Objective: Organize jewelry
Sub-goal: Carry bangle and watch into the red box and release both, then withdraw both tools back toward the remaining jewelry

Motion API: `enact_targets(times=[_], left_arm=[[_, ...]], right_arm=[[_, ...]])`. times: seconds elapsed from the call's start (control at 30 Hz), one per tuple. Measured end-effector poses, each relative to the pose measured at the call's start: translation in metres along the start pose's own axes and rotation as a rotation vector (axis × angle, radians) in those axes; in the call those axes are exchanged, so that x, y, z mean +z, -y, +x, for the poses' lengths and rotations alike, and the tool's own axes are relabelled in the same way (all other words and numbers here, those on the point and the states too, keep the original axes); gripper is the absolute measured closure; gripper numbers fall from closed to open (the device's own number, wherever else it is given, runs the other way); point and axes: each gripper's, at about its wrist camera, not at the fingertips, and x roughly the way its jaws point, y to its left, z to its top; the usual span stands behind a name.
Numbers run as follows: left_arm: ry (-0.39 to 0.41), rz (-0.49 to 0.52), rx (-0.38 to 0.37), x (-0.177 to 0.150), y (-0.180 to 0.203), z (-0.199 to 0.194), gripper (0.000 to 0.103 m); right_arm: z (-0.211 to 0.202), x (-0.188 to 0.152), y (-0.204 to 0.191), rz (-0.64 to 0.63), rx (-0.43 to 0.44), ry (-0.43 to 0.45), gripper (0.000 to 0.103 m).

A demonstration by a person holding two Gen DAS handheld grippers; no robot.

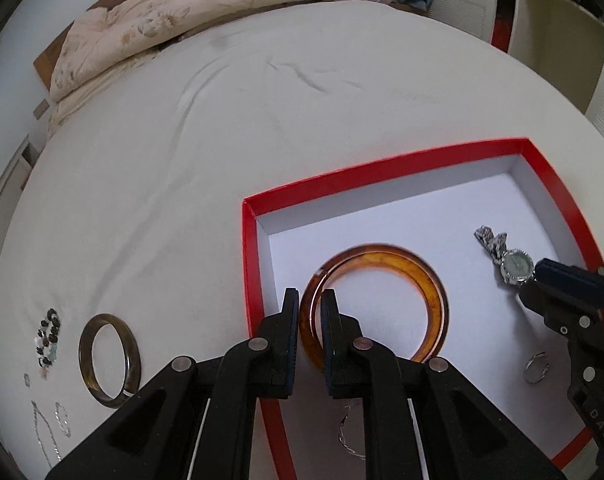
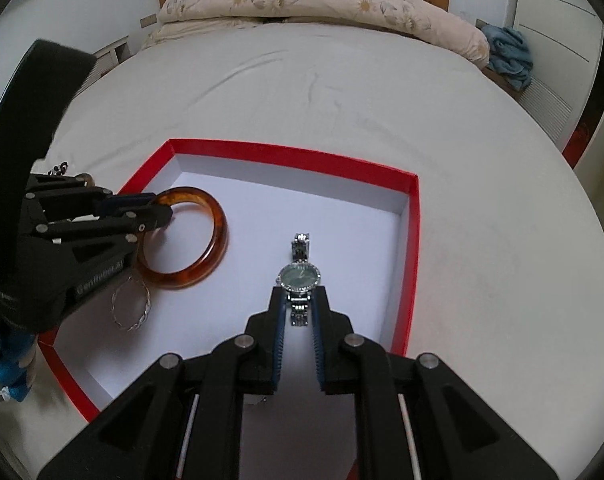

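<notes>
Nearest the cameras, the left tool [image 1: 310, 300] is clamped on the near rim of the amber, glossy resin bangle [image 1: 405, 268], which lies flat inside the red-walled, white-floored cardboard box [image 1: 250, 264], close to its left wall. The right tool [image 2: 300, 300] is closed on the metal strap of the silver wristwatch with a dark round dial [image 2: 300, 276], which is stretched out on the box floor nearer the right wall. Both pieces are judged to be at the point of being set down in the box.

The bangle is judged stiff, light and slippery; it is best taken across its rim, as is done here. The watch is judged heavier, its linked strap limp and its glass fragile, so the strap beside the case is the safer hold.

A thin twisted silver wire bracelet [image 2: 130, 306] lies in the box, just beside the bangle. A fine silver chain [image 1: 347, 438] is partly hidden behind the left tool.

Left of the box, on the white bed sheet [image 1: 222, 120], a dark olive stone bangle [image 1: 110, 360], a beaded bracelet [image 1: 48, 338] and thin silver chains [image 1: 50, 428] are still to be sorted. Far beyond the box, a pale floral quilt [image 1: 222, 0] is heaped against the headboard.
</notes>
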Motion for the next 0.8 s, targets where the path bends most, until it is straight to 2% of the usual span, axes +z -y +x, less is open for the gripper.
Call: enact_targets(times=[0.13, 0.2, 0.4, 0.57, 0.8], left_arm=[[0.016, -0.024, -0.046, -0.002, -0.005, -0.012, 0.089], [0.042, -0.036, -0.056, -0.005, -0.008, -0.030, 0.077], [0.122, -0.086, -0.084, -0.034, -0.031, -0.101, 0.076], [0.145, -0.092, -0.049, -0.080, -0.055, -0.162, 0.076], [0.190, -0.157, 0.049, -0.147, -0.122, -0.236, 0.056]], right_arm=[[-0.014, -0.002, 0.004, 0.016, -0.014, 0.004, 0.086], [-0.026, -0.002, 0.004, 0.018, -0.024, 0.015, 0.083], [-0.083, -0.012, -0.013, 0.088, -0.009, 0.074, 0.083], [-0.134, -0.028, -0.047, 0.121, 0.041, 0.119, 0.083], [-0.209, -0.056, -0.117, 0.112, 0.126, 0.192, 0.083]])
